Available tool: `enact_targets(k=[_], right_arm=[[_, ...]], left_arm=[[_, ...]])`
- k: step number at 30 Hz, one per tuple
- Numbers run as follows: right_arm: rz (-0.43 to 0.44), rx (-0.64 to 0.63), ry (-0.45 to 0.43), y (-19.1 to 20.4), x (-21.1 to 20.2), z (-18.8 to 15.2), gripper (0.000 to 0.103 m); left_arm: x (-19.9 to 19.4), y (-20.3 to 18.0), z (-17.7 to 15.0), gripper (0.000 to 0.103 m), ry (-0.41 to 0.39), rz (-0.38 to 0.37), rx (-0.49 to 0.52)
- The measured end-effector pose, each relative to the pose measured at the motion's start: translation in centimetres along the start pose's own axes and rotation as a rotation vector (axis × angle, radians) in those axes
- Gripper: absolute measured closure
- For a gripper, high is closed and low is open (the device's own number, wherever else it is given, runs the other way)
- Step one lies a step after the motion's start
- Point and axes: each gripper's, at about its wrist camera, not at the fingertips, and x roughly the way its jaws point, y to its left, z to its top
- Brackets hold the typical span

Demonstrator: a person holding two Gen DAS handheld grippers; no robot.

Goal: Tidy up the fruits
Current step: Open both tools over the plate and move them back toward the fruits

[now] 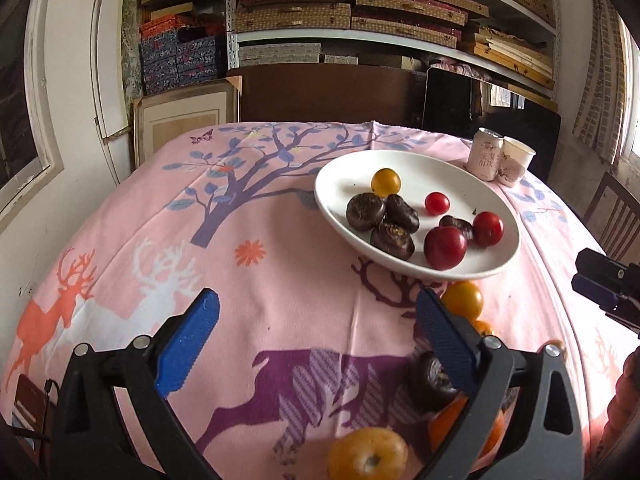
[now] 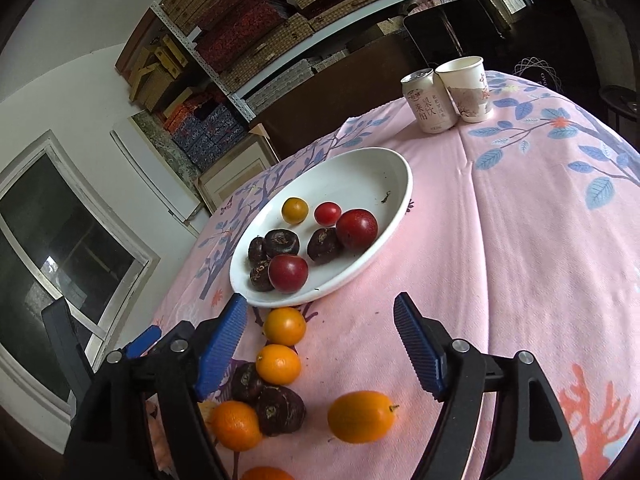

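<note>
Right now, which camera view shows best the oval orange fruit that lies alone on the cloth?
The right wrist view: the oval orange fruit lies whole and unhidden, stem visible, on the cloth. In the left wrist view I cannot tell it for certain among the orange fruits near the bottom edge.

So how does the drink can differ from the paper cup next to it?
The drink can is closed on top with a metal lid; the paper cup is open. The can's sides run straight, while the cup widens toward its rim. The can carries large printed characters; the cup shows a floral pattern. Both are pale, stand upright and sit side by side at the far end of the pink tablecloth.
</note>
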Motion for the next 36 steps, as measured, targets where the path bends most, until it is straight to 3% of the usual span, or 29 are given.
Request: enact_targets(k=[11,16,36], right_arm=[[-0.143,-0.151,-0.037,1.2,-3.6,-4.1,0.01],[-0.155,-0.177,-0.064,1.5,-4.5,-4.5,0.006],[-0.171,-0.234,-0.013,2.6,-4.3,-5.8,0.006]], left_arm=[[-2.8,0.0,-3.6,0.005,-0.004,0.034,0.04],[-2.9,-0.2,-3.9,0.005,0.003,0.04,0.052],[-2.4,-0.8,-4.5,0.005,0.036,0.042,0.085]])
